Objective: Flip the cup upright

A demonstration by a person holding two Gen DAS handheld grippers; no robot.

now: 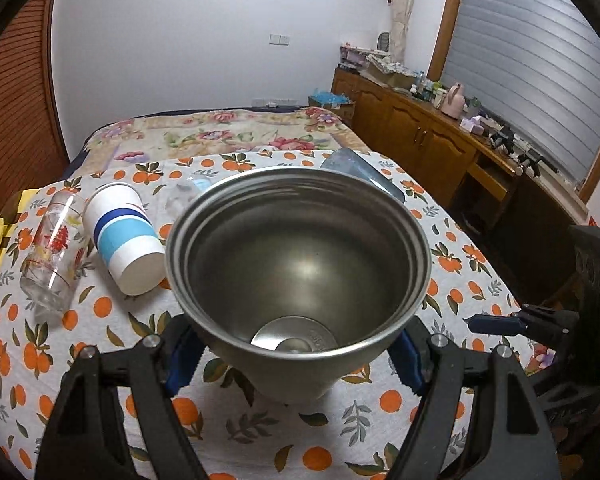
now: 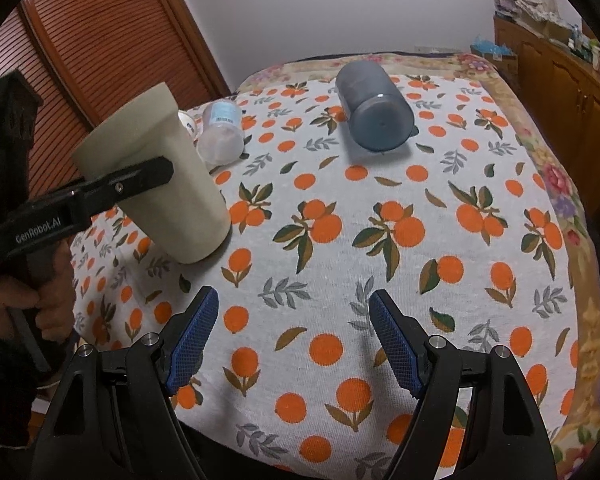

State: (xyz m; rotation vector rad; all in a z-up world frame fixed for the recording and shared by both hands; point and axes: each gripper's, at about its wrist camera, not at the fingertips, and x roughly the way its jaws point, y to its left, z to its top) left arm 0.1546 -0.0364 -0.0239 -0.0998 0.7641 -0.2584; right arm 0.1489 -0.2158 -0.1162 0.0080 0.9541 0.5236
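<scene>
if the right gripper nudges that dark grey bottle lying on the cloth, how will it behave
The dark grey bottle lies on its side, a round cylinder, so it would probably roll sideways. The soft tablecloth may slow it. It looks like plastic, so likely light and unlikely to break.

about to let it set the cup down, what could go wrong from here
1. The steel cup is tilted in the left hand-held gripper, its base edge touching the soft tablecloth; released now, it might tip over.
2. The paper cup and glass lie close beside it and could get knocked.
</scene>
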